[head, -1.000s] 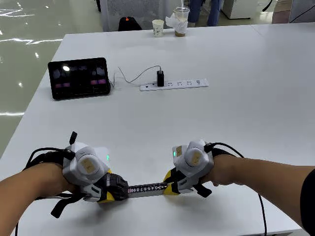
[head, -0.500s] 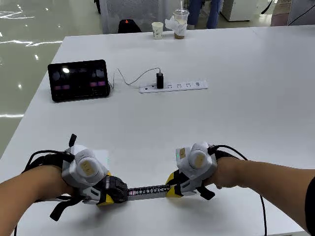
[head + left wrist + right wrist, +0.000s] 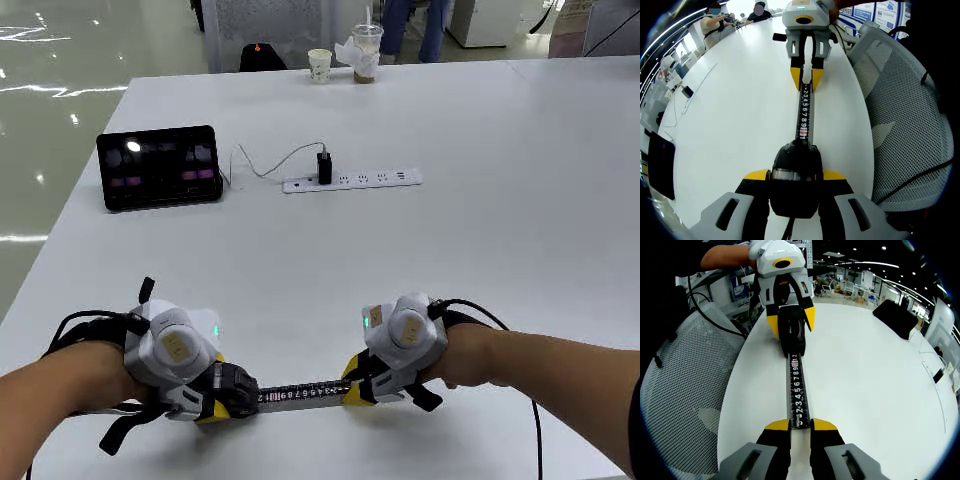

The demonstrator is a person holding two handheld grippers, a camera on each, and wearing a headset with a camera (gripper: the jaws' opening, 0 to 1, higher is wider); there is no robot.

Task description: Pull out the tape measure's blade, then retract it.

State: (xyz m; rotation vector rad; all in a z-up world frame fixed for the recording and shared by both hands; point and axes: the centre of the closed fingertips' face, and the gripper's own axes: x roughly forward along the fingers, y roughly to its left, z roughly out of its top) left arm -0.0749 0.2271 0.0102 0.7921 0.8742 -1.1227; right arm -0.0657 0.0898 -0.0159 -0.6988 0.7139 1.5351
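Head view: the left hand-held gripper [image 3: 226, 392] and the right hand-held gripper [image 3: 351, 384] face each other low over the near edge of the white surface [image 3: 450, 250]. The left one is clamped on the black tape measure [image 3: 240, 385]. The blade [image 3: 300, 391] runs level from the case across to the right one, which pinches its free end. Farther back lie a dark tablet [image 3: 160, 166] and a white power strip [image 3: 350, 180] with a black charger [image 3: 325, 165] plugged in. Two cups [image 3: 320, 62] stand at the far edge.

Left gripper view: the yellow-tipped jaws press on both sides of the tape measure's case. The blade reaches forward from it, numbers up, into the closed jaws of the right hand-held gripper. A mesh chair [image 3: 900, 100] stands beside the surface.

Right gripper view: the jaws are pressed together on the blade's tip. The numbered strip leads straight ahead into the case, held between the left hand-held gripper's jaws just above the surface.
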